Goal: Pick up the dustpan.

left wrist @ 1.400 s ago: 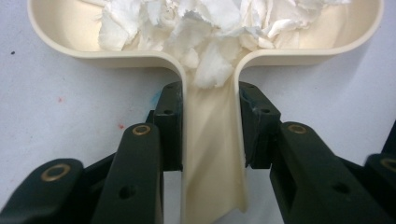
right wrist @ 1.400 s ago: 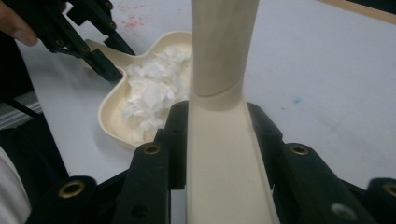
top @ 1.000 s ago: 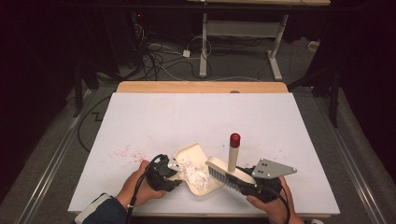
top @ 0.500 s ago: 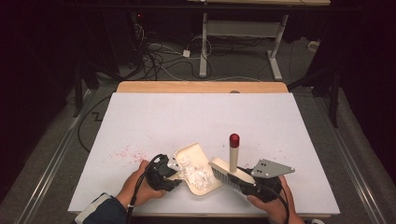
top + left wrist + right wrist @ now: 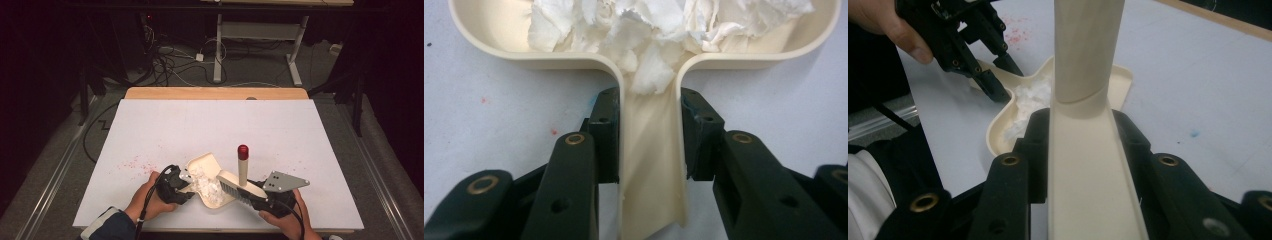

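Note:
A cream dustpan (image 5: pixel 205 167) lies on the white table near its front edge, with torn white paper scraps (image 5: pixel 206 186) piled in it. My left gripper (image 5: pixel 184 184) is shut on the dustpan's handle (image 5: pixel 651 150), jaws pressed to both sides; the paper scraps (image 5: pixel 659 30) lie just beyond. My right gripper (image 5: pixel 257 196) is shut on a cream hand brush (image 5: pixel 1088 165), whose red-capped grip (image 5: pixel 243 162) stands upright. The brush's dark bristles (image 5: pixel 231 189) rest at the dustpan's right edge. In the right gripper view, the dustpan (image 5: pixel 1118 82) and the left gripper (image 5: pixel 973 45) lie beyond the brush.
Fine red specks (image 5: pixel 134 162) dot the white tabletop (image 5: pixel 215 125) left of the dustpan. A wooden strip (image 5: pixel 215 93) runs along the far edge. Beyond it are table legs and cables on a dark floor.
The right gripper and its brush have shifted slightly left, toward the dustpan. The left gripper and dustpan have stayed put.

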Tool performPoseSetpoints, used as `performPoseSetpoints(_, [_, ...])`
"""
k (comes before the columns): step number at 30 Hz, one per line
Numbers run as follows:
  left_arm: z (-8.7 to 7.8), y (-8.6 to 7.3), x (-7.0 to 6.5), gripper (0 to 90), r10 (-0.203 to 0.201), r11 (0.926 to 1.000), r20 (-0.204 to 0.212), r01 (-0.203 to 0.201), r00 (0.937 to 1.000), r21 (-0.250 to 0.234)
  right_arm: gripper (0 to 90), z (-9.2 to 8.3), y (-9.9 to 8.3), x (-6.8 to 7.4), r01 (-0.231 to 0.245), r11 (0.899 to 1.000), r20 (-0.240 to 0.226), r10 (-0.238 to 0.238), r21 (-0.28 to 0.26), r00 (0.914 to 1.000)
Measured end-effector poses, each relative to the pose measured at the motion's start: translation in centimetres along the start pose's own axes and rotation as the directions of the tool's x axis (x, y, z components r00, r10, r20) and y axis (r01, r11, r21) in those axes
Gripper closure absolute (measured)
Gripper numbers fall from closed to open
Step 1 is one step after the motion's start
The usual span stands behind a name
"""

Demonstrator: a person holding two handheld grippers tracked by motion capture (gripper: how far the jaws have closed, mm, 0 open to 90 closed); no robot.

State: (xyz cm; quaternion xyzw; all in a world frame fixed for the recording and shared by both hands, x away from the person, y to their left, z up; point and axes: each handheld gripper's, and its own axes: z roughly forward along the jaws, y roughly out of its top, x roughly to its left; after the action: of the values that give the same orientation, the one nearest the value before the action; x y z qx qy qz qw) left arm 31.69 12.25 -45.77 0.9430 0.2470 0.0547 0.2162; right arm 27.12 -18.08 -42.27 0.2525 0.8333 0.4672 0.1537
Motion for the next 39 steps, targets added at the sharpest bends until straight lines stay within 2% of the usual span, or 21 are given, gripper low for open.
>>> performPoseSetpoints(9, [-0.1,-0.1,0.2,63.5,-0.009,1.0000,-0.005,0.009,0.9999,-0.001,67.4,-1.7,0.3,-1.0,-0.020,0.999,0.037,0.022,-0.039,0.9991])
performPoseSetpoints(20, [-0.1,-0.4,0.7,63.5,-0.027,0.9996,-0.012,0.027,0.9996,-0.005,67.4,-2.2,0.0,-1.8,-0.026,0.999,0.064,0.028,-0.026,0.9976])
performPoseSetpoints(39, [-0.9,-1.1,1.7,63.5,-0.068,0.9973,-0.013,0.068,0.9976,-0.028,67.4,-2.8,-0.1,-2.8,-0.036,0.999,0.080,0.038,-0.024,0.9961])
